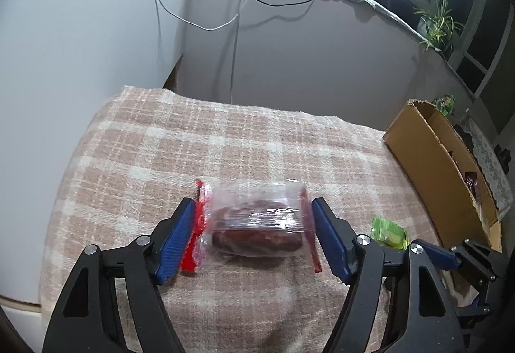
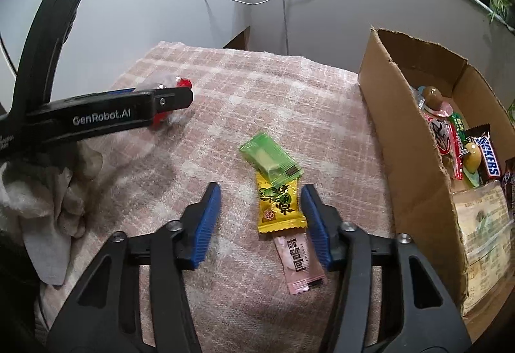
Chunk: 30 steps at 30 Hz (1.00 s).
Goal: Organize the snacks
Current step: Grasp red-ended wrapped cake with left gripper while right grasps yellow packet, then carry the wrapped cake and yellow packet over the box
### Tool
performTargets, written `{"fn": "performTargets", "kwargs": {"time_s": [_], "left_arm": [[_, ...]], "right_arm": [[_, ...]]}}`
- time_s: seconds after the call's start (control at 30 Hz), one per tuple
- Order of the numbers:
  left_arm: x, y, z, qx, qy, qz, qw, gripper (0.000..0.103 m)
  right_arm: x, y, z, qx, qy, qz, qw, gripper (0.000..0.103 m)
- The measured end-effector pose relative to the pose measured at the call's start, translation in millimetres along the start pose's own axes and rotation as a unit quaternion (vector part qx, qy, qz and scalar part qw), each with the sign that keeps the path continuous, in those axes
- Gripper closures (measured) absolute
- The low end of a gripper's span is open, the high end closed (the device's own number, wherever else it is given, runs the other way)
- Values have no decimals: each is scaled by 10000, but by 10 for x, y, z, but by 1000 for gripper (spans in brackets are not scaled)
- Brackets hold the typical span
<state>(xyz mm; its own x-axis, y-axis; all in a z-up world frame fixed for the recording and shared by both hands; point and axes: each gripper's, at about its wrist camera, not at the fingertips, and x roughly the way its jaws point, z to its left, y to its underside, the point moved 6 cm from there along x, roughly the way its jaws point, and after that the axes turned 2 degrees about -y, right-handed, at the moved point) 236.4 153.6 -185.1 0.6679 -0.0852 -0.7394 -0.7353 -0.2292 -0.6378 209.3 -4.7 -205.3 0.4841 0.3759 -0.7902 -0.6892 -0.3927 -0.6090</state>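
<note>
A clear, red-edged packet with a dark red snack (image 1: 257, 224) lies on the checked cloth (image 1: 193, 143). My left gripper (image 1: 254, 211) is open, its blue fingers (image 1: 180, 234) on either side of the packet; it also shows in the right wrist view (image 2: 173, 100). My right gripper (image 2: 260, 195) is open over a yellow candy packet (image 2: 278, 203), with a green packet (image 2: 268, 158) lying on its far end and a pink packet (image 2: 301, 259) just nearer. The green packet also shows in the left wrist view (image 1: 388, 232).
A cardboard box (image 2: 408, 153) stands at the cloth's right edge, holding several snacks, among them a Snickers bar (image 2: 489, 156). A crumpled white cloth (image 2: 48, 201) lies at the left. Cables hang on the wall behind. The box also shows in the left wrist view (image 1: 428, 160).
</note>
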Motion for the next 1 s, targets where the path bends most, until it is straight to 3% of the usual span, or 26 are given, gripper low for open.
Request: {"fn": "performTargets", "kwargs": {"time_s": [0.13,0.27,0.6,1.0], "left_arm": [[-5,9,-3,41,-42,-15,10000,41],[-3,9,-13,51,15,-34,10000,44],[-69,22,-14,10,89,-81,9999,47],[-420,108,-27,-57,5,-321,9995,47]], "right_arm": [[10,-2,-4,-139,150,25,9998,68],[5,-2,-15,-201,248,26,9995,77],[-121,31,23,-126,-53,-100,9999,78],[-400,49,84,-52,-444,-366,9983,78]]}}
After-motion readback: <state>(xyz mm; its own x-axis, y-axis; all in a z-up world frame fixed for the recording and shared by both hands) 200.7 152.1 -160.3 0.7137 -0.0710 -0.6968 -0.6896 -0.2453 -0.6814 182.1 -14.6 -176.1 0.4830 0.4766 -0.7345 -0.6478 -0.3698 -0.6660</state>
